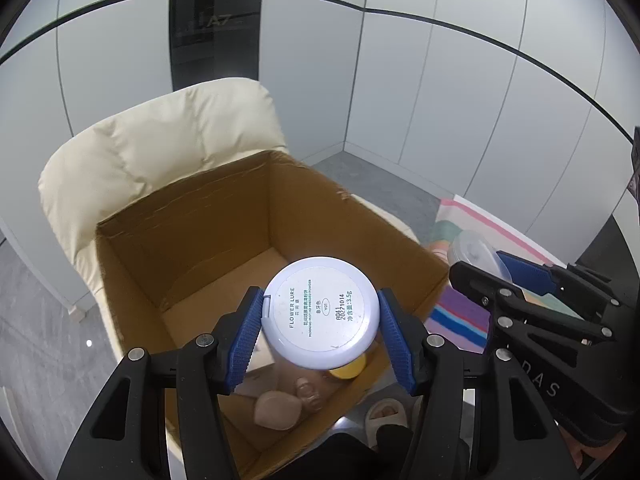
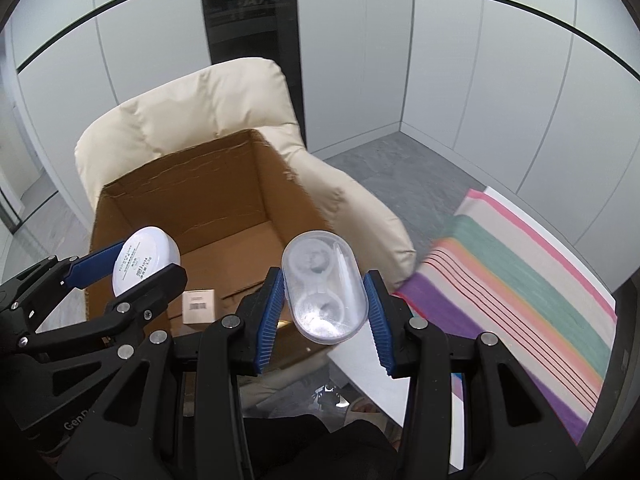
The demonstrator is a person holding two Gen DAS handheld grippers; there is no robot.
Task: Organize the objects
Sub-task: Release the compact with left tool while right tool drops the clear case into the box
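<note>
My left gripper [image 1: 321, 322] is shut on a round pale-lilac powder compact [image 1: 322, 313], held above the open cardboard box [image 1: 192, 240]. The compact also shows in the right wrist view [image 2: 144, 256], with the left gripper [image 2: 132, 268] over the box [image 2: 192, 196]. My right gripper [image 2: 325, 300] is shut on a clear oval plastic case [image 2: 324, 292], held just right of the box's near corner. That case shows in the left wrist view [image 1: 476, 254] between the right gripper's fingers [image 1: 520, 274].
The box sits on a cream padded armchair [image 1: 160, 136]. Inside it lie a beige sponge [image 1: 276, 410], a yellow item [image 1: 348, 370] and a small barcoded carton [image 2: 199, 306]. A striped cloth [image 2: 520, 280] covers a surface to the right. A slipper [image 1: 386, 414] lies below.
</note>
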